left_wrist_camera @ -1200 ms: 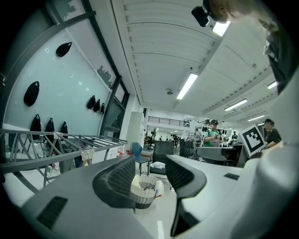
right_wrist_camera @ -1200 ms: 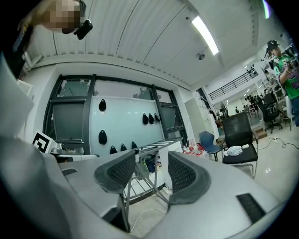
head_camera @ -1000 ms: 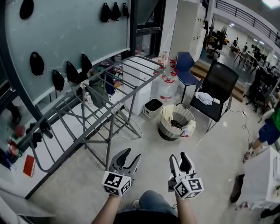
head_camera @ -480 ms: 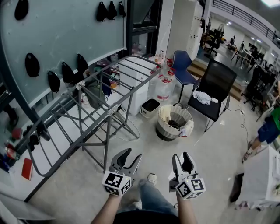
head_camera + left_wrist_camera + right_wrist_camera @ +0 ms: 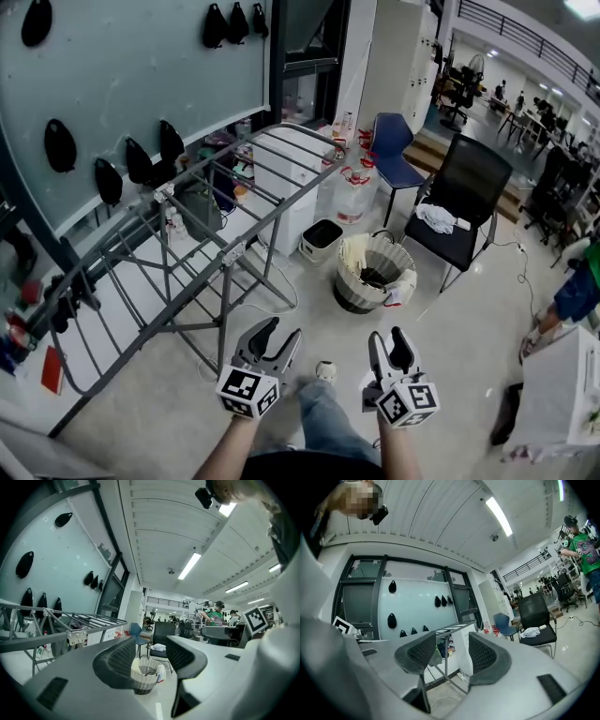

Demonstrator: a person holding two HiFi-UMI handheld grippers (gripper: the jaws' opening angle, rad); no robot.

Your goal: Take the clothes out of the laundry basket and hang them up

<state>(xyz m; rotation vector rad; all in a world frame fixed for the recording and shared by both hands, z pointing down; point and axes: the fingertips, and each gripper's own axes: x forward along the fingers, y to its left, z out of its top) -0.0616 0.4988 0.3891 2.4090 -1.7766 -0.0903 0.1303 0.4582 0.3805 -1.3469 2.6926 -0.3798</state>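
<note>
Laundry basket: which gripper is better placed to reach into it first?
Probably left. The left gripper has open, empty jaws that frame the laundry basket in its own view; the right gripper, also open, frames the drying rack instead. Both are far off.

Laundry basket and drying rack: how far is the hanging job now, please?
Done: nothing yet; no garment shows on the top bars of the drying rack. In hand: nothing; the left gripper and right gripper are both open and empty, held short of the laundry basket. Left: everything; the clothes lie in the basket, some draped over its rim, and all must be lifted out and hung.
</note>
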